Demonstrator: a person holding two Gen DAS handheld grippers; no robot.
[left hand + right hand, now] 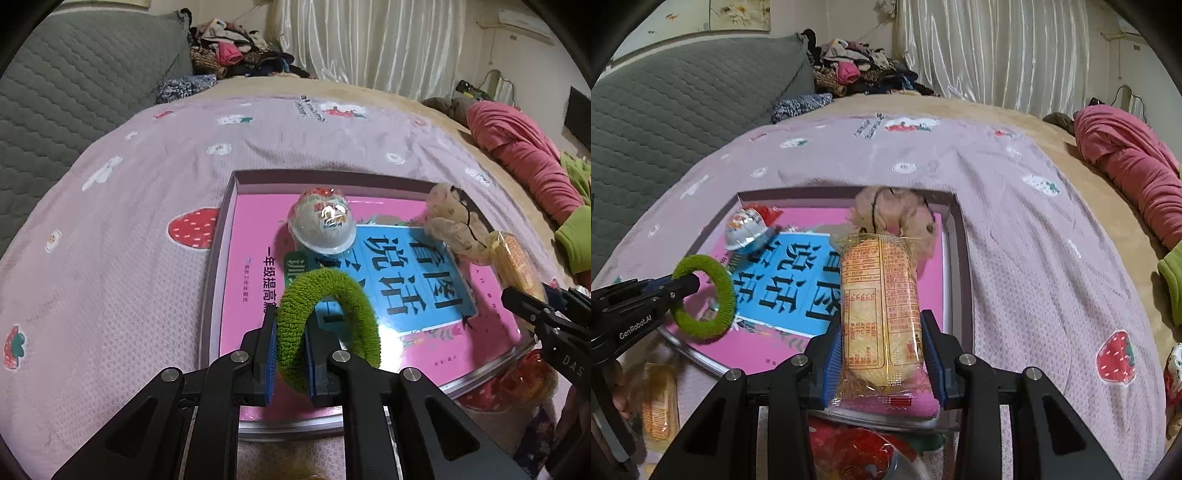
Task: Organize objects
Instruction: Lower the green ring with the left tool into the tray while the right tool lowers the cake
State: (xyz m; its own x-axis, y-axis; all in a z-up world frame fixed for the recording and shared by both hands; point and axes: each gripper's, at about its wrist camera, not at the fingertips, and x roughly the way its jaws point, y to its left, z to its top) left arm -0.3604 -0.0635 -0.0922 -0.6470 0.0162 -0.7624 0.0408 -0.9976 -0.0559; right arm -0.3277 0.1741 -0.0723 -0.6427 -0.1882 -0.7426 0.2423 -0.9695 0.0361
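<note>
Bed w/ a lilac strawberry-print cover carries a shallow box; inside lies a pink book w/ a blue title panel.

Left gripper is clenched on a green fuzzy hair ring: the blue pads pinch the ring's left side, and the rest of the loop stands up and curves toward 2 o'clock, above the book's near part. In the right wrist view the same ring hangs from the left gripper at approx. 9 o'clock, over the box's left-near corner.

Right gripper is grasping a long snack packet, clear wrap w/ yellow print; the pads press both its long sides, and the packet points to 12 o'clock above the right part of the box. In the left wrist view the packet shows at 3 o'clock.

Inside the box, a clear dome-shaped capsule toy rests on the book toward 12 o'clock. A beige scrunchie lies at the far right corner, approx. 1–2 o'clock; in the right wrist view it is just beyond the packet's tip.

A second similar packet lies outside the box at 7 o'clock in the right wrist view, and a red-wrapped item at 6 o'clock, partly hidden.
</note>
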